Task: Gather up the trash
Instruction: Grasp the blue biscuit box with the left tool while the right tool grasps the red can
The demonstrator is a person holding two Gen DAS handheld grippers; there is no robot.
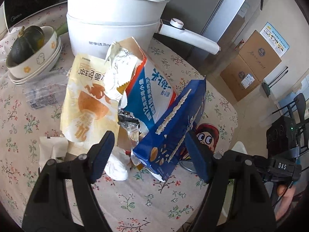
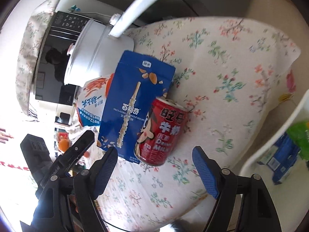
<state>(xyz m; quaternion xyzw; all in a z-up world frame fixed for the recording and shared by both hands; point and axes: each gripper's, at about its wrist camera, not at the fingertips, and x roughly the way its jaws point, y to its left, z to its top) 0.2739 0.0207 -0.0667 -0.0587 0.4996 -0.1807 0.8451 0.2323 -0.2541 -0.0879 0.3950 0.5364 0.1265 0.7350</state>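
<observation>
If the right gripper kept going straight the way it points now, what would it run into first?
Most likely the red milk can, which stands centred ahead of the open right gripper. The blue biscuit box sits just left of that line, against the can. Depth is hard to judge through the fisheye.

We read "MILK FLAVORED DECORATIVE BISCUITS" on the blue biscuit box (image 2: 133, 104); beside it, the red can (image 2: 161, 131) says "DRINK MILK". Behind the box, "Midea" marks the microwave (image 1: 14, 17), and "DAS" the right gripper's body (image 1: 282, 166).
</observation>
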